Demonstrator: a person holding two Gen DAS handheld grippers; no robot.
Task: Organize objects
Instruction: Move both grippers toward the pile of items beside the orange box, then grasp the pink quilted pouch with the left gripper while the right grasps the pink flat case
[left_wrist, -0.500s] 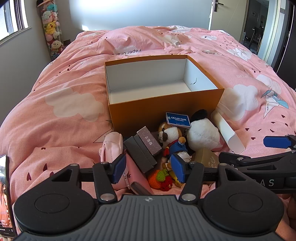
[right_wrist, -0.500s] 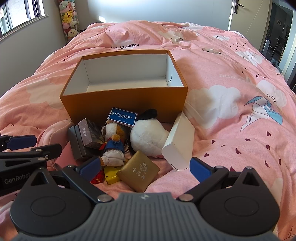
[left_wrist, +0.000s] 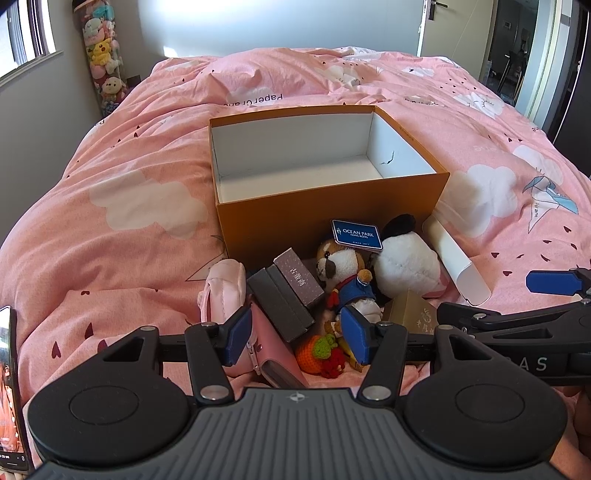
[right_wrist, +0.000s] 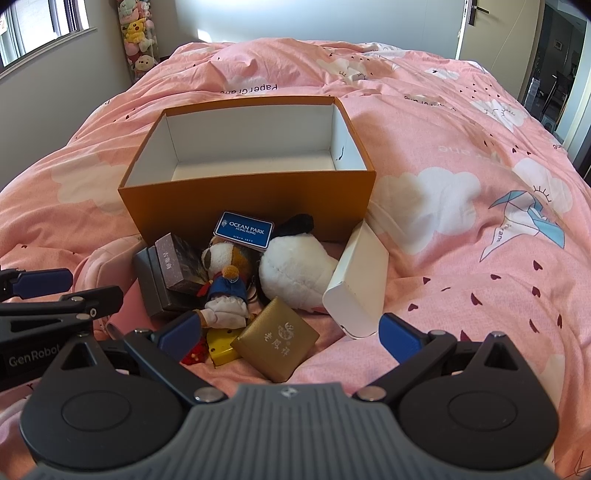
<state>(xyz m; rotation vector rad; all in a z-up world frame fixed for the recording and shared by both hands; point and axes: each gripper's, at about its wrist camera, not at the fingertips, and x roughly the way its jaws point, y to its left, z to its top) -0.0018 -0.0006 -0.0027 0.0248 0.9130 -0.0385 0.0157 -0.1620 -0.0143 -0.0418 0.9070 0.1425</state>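
- Pink duvet (left_wrist: 122, 229) printed with clouds and "Paper Crane" covers the bed; a window sits upper left, a door upper right.
- Orange box (right_wrist: 251, 206) stands open at mid-frame, toys and cases piled against its near wall.
- Blue tag (right_wrist: 243, 230) reads "OCEAN PARK HONG KONG".
- Only the right view shows the gold pouch (right_wrist: 275, 341) whole.
- Left gripper (left_wrist: 297, 338) half open, holding nothing.
- Right gripper (right_wrist: 290, 332) wide open, holding nothing.

No visible change (both views alike).
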